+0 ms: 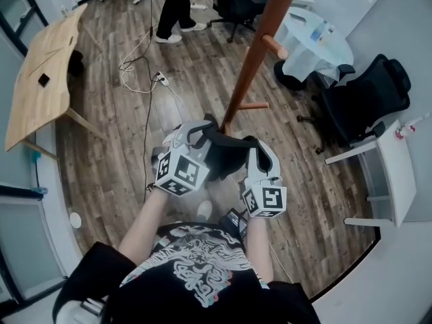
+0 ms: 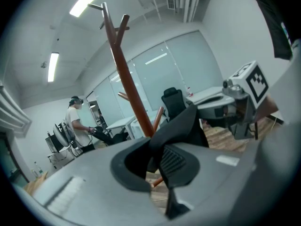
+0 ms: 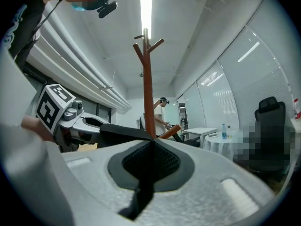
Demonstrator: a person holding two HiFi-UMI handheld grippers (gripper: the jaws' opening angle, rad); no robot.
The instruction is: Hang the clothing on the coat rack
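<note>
A black garment (image 1: 226, 152) is stretched between my two grippers at chest height, just short of the foot of the brown wooden coat rack (image 1: 260, 49). My left gripper (image 1: 206, 132) is shut on one fold of the garment (image 2: 186, 126), which bulges up between its jaws. My right gripper (image 1: 256, 148) is shut on the other edge, and the garment (image 3: 120, 133) runs from its jaws leftward to the left gripper (image 3: 70, 119). In both gripper views the coat rack (image 2: 124, 69) (image 3: 147, 88) rises straight ahead, its upper pegs bare. The right gripper (image 2: 242, 95) shows in the left gripper view.
A black office chair (image 1: 364, 100) and a white desk (image 1: 398, 174) stand to the right of the rack. A round white-covered table (image 1: 314, 42) is behind it. A wooden table (image 1: 44, 73) stands far left. Cables (image 1: 145, 79) lie on the wood floor, and a person (image 1: 175, 9) stands beyond.
</note>
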